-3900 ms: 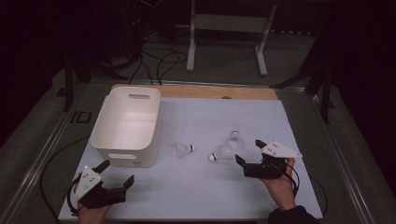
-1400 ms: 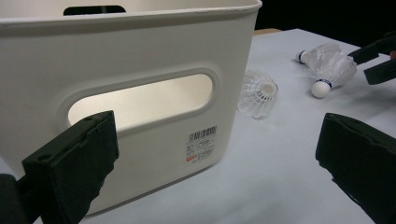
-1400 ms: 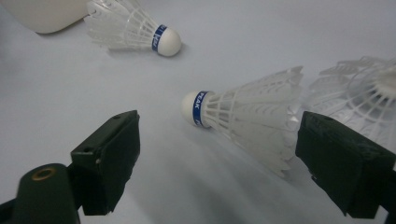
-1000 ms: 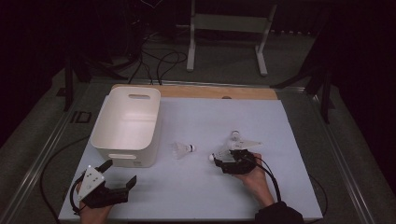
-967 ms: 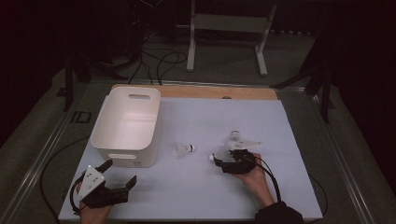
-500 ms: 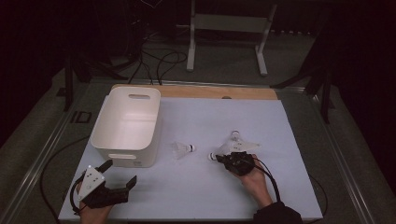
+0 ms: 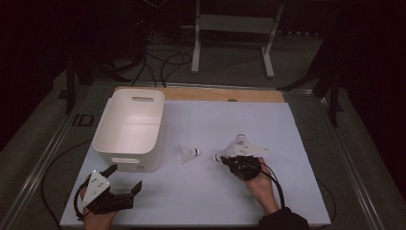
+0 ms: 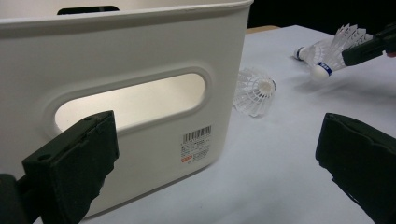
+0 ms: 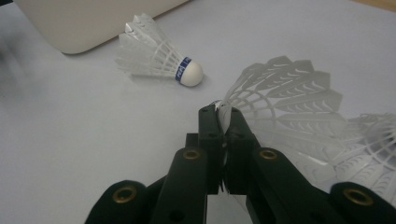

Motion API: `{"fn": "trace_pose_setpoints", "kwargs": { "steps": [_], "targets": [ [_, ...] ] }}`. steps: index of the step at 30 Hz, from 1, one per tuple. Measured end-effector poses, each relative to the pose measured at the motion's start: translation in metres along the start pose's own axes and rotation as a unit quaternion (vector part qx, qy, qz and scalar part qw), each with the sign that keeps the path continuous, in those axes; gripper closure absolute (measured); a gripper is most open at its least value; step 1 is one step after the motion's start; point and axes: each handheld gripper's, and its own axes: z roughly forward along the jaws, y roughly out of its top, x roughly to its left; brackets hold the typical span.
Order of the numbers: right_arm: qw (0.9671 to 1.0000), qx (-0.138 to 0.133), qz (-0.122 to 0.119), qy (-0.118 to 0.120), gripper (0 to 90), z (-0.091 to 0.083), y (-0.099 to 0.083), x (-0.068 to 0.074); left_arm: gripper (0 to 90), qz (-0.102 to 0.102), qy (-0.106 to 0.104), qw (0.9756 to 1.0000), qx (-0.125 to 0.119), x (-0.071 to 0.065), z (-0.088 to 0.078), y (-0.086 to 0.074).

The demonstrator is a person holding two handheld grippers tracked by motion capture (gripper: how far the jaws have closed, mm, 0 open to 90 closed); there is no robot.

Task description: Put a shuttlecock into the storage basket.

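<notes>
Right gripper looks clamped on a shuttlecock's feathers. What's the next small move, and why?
Probably lift it straight up a little. The right gripper has just closed on the feather skirt of one shuttlecock, which lies against a second; the white bin stands off to the side, so it must clear first.

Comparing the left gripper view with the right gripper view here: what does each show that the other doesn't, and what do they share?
Left gripper view: the white bin's handle slot and barcode label, between the left gripper's open jaws.

Right gripper view: the right gripper shut on the feather skirt of a held shuttlecock.

Both: the loose shuttlecock lying beside the bin on the pale table.
</notes>
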Motion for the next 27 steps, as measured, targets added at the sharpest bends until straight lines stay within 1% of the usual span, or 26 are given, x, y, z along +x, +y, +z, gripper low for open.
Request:
{"fn": "trace_pose_setpoints", "kwargs": {
  "steps": [10, 18, 24, 27],
  "targets": [
    [0.9999, 0.001, -0.010, -0.008, 87.7, -0.007, 0.011, 0.005, 0.0, 0.001, 0.003, 1.0000, -0.003, 0.000, 0.000, 0.000],
    [0.9998, 0.006, -0.015, -0.009, 87.8, -0.008, 0.022, 0.012, 0.0, 0.001, 0.004, 1.0000, -0.004, 0.000, 0.000, -0.001],
    [0.9999, -0.001, -0.013, -0.006, 87.8, -0.007, 0.029, 0.015, 0.0, 0.002, 0.004, 1.0000, -0.004, -0.001, 0.000, -0.001],
    [1.0000, -0.005, -0.005, 0.000, 87.7, -0.007, 0.032, 0.016, 0.0, 0.002, 0.004, 1.0000, -0.003, -0.001, 0.000, -0.001]
  ]
}}
